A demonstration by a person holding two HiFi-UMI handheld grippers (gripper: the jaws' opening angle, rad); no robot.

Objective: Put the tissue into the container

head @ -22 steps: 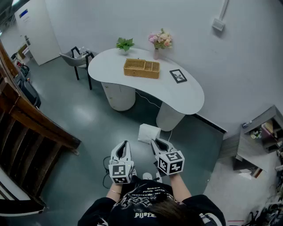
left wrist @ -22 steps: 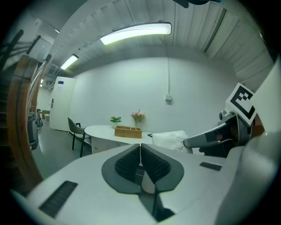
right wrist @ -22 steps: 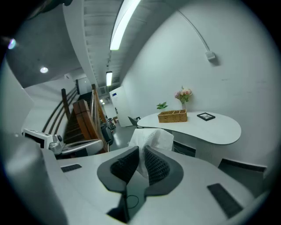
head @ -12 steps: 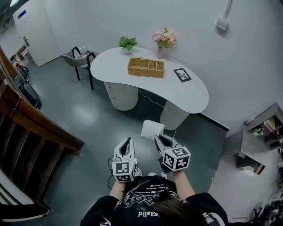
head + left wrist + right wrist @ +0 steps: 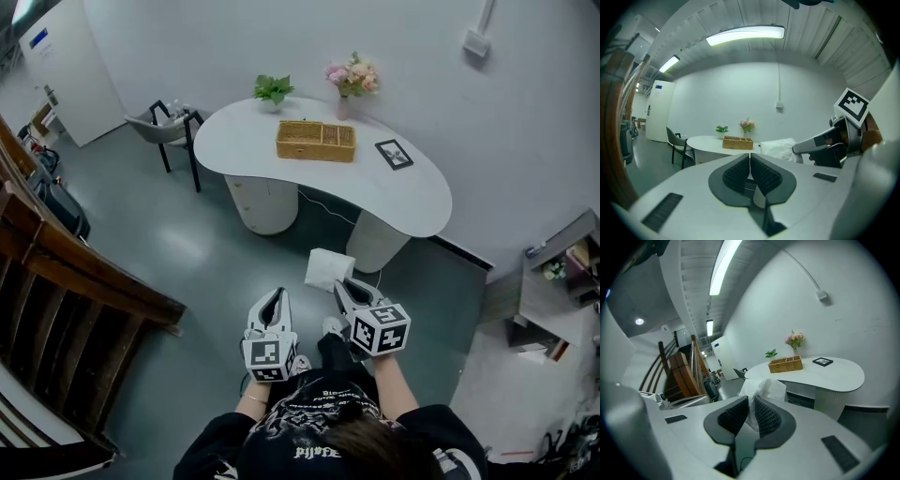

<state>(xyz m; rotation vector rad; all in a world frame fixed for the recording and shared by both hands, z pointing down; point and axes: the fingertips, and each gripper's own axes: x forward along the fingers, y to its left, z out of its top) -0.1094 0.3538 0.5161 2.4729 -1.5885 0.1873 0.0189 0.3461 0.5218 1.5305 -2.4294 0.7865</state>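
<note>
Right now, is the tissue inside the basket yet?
Not in. The tissue is pinched in the right tongs, over the floor; the basket sits apart on the table.

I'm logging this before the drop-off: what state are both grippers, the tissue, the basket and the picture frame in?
left gripper: jaws shut, empty
right gripper: jaws shut on the tissue
tissue: bunched, held in the air
basket: on the table, tissue not in it
picture frame: lying flat on the table
</note>
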